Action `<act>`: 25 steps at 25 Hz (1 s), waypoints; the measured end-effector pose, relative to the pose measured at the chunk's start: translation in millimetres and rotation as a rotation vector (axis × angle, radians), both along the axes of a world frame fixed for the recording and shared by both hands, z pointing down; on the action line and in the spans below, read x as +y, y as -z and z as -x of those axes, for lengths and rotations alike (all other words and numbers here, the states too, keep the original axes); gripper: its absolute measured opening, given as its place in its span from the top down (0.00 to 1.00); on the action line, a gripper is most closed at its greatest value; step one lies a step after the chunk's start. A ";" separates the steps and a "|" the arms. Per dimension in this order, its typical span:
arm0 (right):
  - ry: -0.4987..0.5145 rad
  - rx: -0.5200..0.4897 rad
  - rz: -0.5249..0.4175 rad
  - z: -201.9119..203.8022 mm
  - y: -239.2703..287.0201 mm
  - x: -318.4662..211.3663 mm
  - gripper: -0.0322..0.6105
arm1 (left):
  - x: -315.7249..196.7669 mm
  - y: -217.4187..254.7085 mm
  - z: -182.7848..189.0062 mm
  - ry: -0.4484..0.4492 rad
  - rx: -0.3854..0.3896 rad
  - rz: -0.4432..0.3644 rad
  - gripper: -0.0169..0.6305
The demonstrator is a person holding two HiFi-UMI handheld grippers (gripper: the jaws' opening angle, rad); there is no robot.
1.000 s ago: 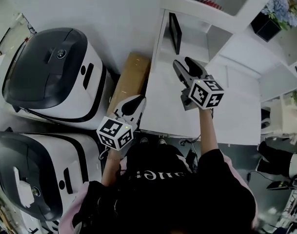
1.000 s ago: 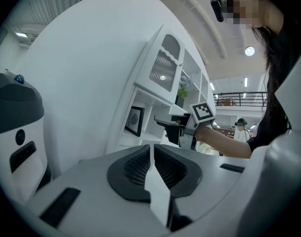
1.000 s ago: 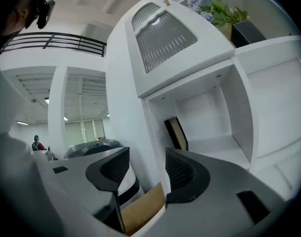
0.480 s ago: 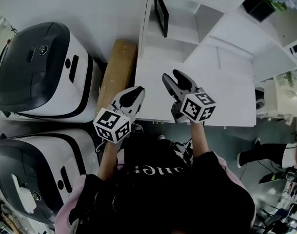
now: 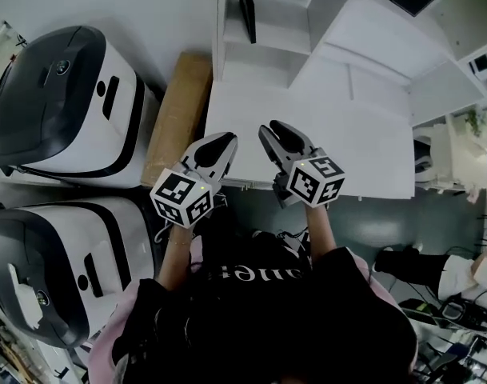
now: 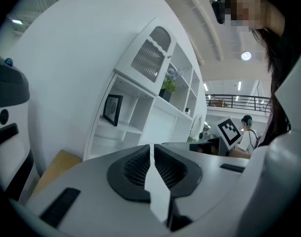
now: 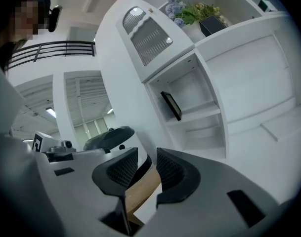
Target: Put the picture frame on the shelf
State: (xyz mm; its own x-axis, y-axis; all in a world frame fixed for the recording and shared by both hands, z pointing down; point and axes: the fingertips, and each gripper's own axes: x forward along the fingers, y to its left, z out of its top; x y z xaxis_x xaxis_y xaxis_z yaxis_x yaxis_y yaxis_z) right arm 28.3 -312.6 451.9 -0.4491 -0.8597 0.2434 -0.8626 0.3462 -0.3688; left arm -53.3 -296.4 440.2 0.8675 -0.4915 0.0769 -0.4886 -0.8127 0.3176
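Observation:
The dark picture frame (image 5: 245, 6) stands upright in a left compartment of the white shelf unit (image 5: 331, 126), with nothing holding it. The left gripper view shows the picture frame (image 6: 112, 109) far ahead, and the right gripper view shows this frame (image 7: 172, 105) leaning on its shelf board. My left gripper (image 5: 219, 144) hangs in front of the unit, its jaws shut and empty (image 6: 151, 157). Beside it, my right gripper (image 5: 277, 133) has just been closing its jaws; a gap remains and nothing is between them (image 7: 148, 164).
Two large white-and-black machines (image 5: 67, 102) (image 5: 59, 270) stand at the left. A brown cardboard box (image 5: 175, 114) lies between them and the shelf unit. A potted plant (image 7: 194, 14) sits on an upper shelf. A person's legs (image 5: 435, 266) show at the right.
Both grippers have drawn back from the shelf unit towards my body. The right gripper's jaws have narrowed from wide open. The picture frame has stayed on its shelf.

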 end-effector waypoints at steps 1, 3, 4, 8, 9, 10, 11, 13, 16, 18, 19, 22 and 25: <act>0.007 -0.001 -0.002 -4.3 -0.1 10.2 0.74 | 8.1 1.1 -5.6 0.005 0.003 -0.001 0.94; 0.020 -0.004 -0.005 -14.7 -0.5 31.3 0.78 | 25.6 3.5 -18.1 0.018 0.010 -0.001 0.94; 0.026 -0.007 -0.005 -20.9 -1.0 42.7 0.80 | 35.5 4.5 -25.1 0.025 0.013 -0.001 0.94; 0.054 -0.017 -0.003 -46.7 -4.3 93.9 0.82 | 81.5 4.4 -53.2 0.057 0.009 -0.005 0.94; 0.063 -0.018 -0.004 -52.3 -5.3 106.7 0.82 | 93.3 3.1 -59.6 0.064 0.005 -0.006 0.94; 0.071 -0.018 -0.005 -57.7 -6.3 119.0 0.82 | 104.9 1.7 -65.9 0.071 -0.001 -0.007 0.94; 0.080 -0.016 -0.005 -63.1 -7.3 130.9 0.83 | 116.3 0.3 -72.1 0.078 -0.007 -0.007 0.94; 0.099 -0.011 -0.005 -72.9 -9.1 153.7 0.83 | 138.9 -1.6 -83.9 0.092 -0.014 -0.004 0.94; 0.122 -0.016 -0.003 -82.6 -11.1 182.4 0.83 | 168.5 -4.3 -98.6 0.102 -0.021 0.005 0.94; 0.133 -0.023 0.000 -86.5 -12.1 197.2 0.83 | 184.6 -5.7 -106.4 0.102 -0.033 0.009 0.94; 0.137 -0.027 0.001 -88.1 -12.1 203.2 0.84 | 191.4 -5.6 -109.7 0.101 -0.039 0.009 0.94; 0.145 -0.039 0.001 -90.7 -11.5 217.2 0.84 | 207.2 -3.6 -115.0 0.098 -0.052 0.007 0.94; 0.144 -0.049 0.003 -88.5 -11.7 227.4 0.84 | 218.6 -2.9 -112.6 0.097 -0.062 0.007 0.94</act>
